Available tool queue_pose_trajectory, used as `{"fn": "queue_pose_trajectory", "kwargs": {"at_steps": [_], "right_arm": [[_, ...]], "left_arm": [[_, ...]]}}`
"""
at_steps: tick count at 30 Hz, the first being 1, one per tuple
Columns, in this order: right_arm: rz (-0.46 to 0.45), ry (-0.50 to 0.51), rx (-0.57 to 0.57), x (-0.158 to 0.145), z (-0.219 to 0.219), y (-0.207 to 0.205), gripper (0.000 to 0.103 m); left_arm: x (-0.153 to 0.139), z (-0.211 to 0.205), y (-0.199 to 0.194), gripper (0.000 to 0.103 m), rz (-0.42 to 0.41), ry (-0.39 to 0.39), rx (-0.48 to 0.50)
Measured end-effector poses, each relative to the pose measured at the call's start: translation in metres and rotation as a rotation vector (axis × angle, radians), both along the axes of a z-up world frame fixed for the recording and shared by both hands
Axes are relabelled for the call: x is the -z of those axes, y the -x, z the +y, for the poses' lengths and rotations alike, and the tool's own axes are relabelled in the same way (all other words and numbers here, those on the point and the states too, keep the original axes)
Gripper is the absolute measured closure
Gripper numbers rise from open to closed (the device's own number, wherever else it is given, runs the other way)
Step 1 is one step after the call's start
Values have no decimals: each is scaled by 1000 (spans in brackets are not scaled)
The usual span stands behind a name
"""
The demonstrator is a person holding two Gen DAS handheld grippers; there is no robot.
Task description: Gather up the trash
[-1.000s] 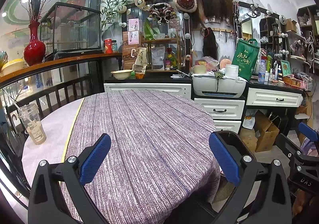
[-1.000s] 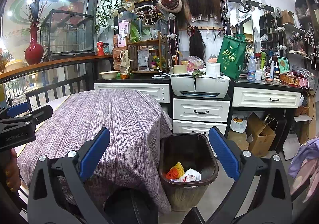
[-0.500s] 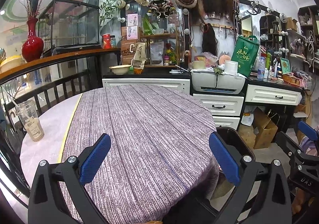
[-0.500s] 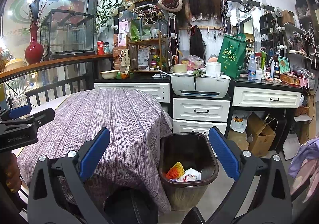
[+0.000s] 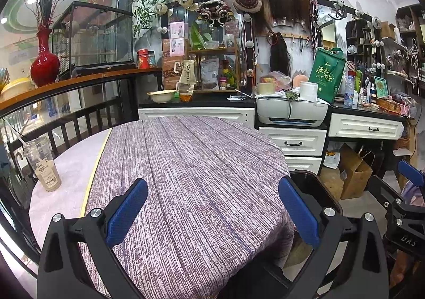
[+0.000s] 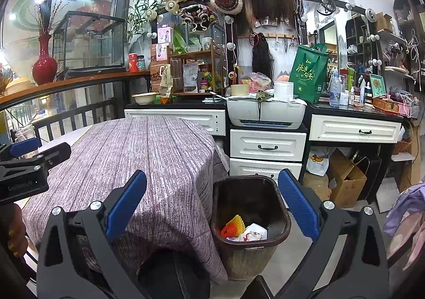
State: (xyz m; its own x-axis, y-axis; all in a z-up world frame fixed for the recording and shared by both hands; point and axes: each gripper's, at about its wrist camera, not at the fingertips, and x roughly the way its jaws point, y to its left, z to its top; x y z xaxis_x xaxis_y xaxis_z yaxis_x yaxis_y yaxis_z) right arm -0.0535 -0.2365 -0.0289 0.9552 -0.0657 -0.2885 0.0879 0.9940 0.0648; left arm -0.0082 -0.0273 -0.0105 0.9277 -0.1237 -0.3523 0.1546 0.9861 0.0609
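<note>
A clear plastic drink cup [image 5: 43, 163] with a straw and a little beige liquid stands on the white strip at the table's left edge. A dark brown trash bin [image 6: 249, 222] stands on the floor right of the table; it holds an orange foam net [image 6: 233, 225] and crumpled white paper [image 6: 252, 232]. My left gripper [image 5: 212, 208] is open and empty above the purple striped tablecloth [image 5: 191, 179]. My right gripper [image 6: 212, 208] is open and empty above the bin's left rim. The bin's rim [image 5: 313, 179] shows behind my left gripper's right finger.
White drawers [image 6: 268, 144] with a printer [image 6: 265, 113] stand behind the bin. A cluttered black counter [image 5: 196, 101] runs along the back. Cardboard boxes [image 6: 345, 182] sit under the desk at right. A dark railing [image 5: 66, 126] with a red vase [image 5: 43, 59] curves along the left.
My left gripper has pulled back and risen slightly, so the table and cup sit lower and farther in its view. The right gripper has barely moved. Both stay open.
</note>
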Motion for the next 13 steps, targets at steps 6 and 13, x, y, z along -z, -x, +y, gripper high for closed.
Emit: {"fn": "queue_pose_trajectory", "kwargs": {"at_steps": [6, 13], "right_arm": [[2, -1, -1, 0, 0, 1, 6], [5, -1, -3, 1, 0, 1, 6]], "left_arm": [[0, 0, -1, 5, 7, 2, 0], [-2, 2, -4, 5, 13, 5, 2]]}}
